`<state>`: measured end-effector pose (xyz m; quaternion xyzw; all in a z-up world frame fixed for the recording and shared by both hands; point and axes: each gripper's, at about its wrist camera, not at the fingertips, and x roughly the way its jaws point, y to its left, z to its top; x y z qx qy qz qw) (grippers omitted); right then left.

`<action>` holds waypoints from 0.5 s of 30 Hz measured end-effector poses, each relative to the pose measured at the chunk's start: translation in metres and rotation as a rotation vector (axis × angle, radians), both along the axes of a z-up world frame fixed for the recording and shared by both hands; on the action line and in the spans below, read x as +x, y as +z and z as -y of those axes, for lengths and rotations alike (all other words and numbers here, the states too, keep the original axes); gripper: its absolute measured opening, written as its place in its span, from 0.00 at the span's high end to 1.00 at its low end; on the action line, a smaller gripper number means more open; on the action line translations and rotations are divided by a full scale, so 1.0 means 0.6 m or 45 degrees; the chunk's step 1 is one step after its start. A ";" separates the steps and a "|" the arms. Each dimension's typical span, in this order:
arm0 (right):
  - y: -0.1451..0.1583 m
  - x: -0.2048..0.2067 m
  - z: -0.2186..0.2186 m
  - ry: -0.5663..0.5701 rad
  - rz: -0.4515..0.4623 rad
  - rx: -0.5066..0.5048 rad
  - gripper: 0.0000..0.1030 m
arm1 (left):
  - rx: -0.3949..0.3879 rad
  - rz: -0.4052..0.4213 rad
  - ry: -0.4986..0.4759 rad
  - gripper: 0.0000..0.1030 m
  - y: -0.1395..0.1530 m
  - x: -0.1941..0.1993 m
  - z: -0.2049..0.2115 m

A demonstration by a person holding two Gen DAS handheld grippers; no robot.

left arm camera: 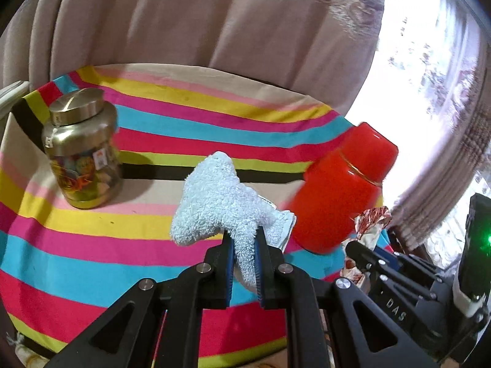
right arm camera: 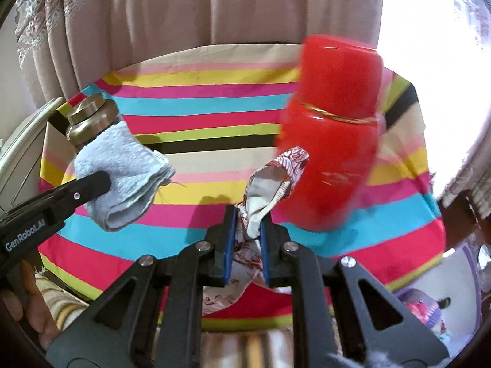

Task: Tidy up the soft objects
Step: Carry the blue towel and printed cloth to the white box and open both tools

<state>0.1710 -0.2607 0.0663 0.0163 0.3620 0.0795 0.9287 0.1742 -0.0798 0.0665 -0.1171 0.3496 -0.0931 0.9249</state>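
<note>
My left gripper (left arm camera: 244, 233) is shut on a light blue terry towel (left arm camera: 211, 202), which bunches up above the fingers over the striped tablecloth (left arm camera: 122, 245). The right wrist view shows that same towel (right arm camera: 122, 178) at the left, hanging from the left gripper (right arm camera: 104, 181). My right gripper (right arm camera: 248, 214) is shut on a red-and-white patterned cloth (right arm camera: 273, 181), folded and sticking up between the blue pads. In the left wrist view that cloth (left arm camera: 373, 220) and the right gripper (left arm camera: 353, 247) show at the lower right.
A red lidded jar (right arm camera: 334, 141) stands at the right, close behind the patterned cloth. A gold-lidded jar (left arm camera: 81, 153) of coloured items stands at the left. Beige curtains (left arm camera: 214, 24) hang behind the table. A bright window (left arm camera: 429, 61) is at the right.
</note>
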 end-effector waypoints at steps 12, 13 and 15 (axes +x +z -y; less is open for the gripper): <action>-0.015 -0.118 0.187 -0.223 -0.025 -0.047 0.83 | -0.077 -0.047 -0.286 0.88 0.000 -0.082 0.160; -0.015 -0.124 0.200 -0.243 -0.029 -0.049 0.83 | -0.080 -0.051 -0.309 0.88 -0.001 -0.088 0.172; -0.017 -0.143 0.231 -0.291 -0.036 -0.053 0.83 | -0.080 -0.062 -0.361 0.88 -0.002 -0.102 0.204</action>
